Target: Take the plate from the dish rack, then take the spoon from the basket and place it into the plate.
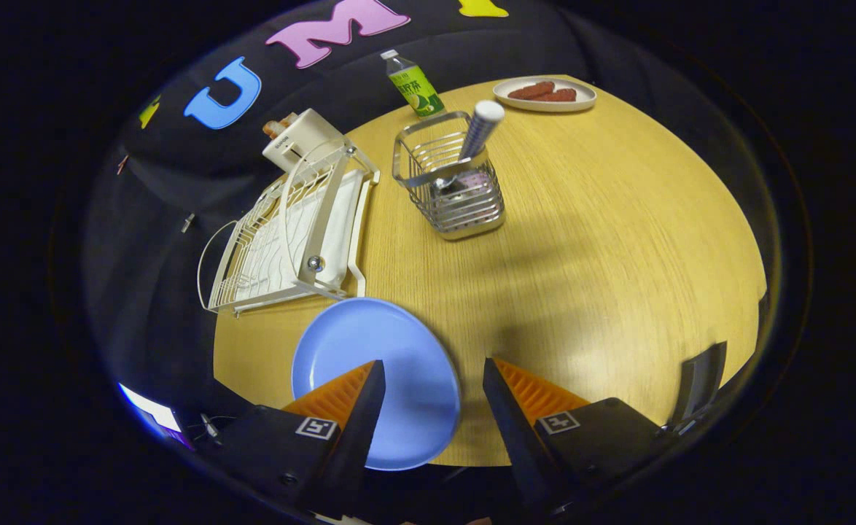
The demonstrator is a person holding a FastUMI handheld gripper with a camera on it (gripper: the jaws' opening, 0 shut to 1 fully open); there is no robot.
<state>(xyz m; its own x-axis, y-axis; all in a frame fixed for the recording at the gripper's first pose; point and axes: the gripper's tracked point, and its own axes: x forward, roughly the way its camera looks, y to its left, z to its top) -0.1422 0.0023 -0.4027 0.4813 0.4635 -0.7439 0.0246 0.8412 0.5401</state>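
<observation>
A blue plate [370, 364] lies flat on the wooden table [603, 248], in front of the white dish rack [289, 233], which stands bare. The plate sits partly under my left finger and reaches into the gap between the fingers. My gripper [434, 363] is open above the table's near edge, with nothing held between the fingers. Beyond the fingers stands a wire basket [451, 182] holding a spoon [475, 138], whose white handle sticks up and whose bowl is down inside.
A white toaster [300, 138] with bread stands behind the rack. A green bottle [412, 86] stands at the table's far edge, and a white plate with sausages [546, 95] lies to its right. Bare wood stretches right of the basket.
</observation>
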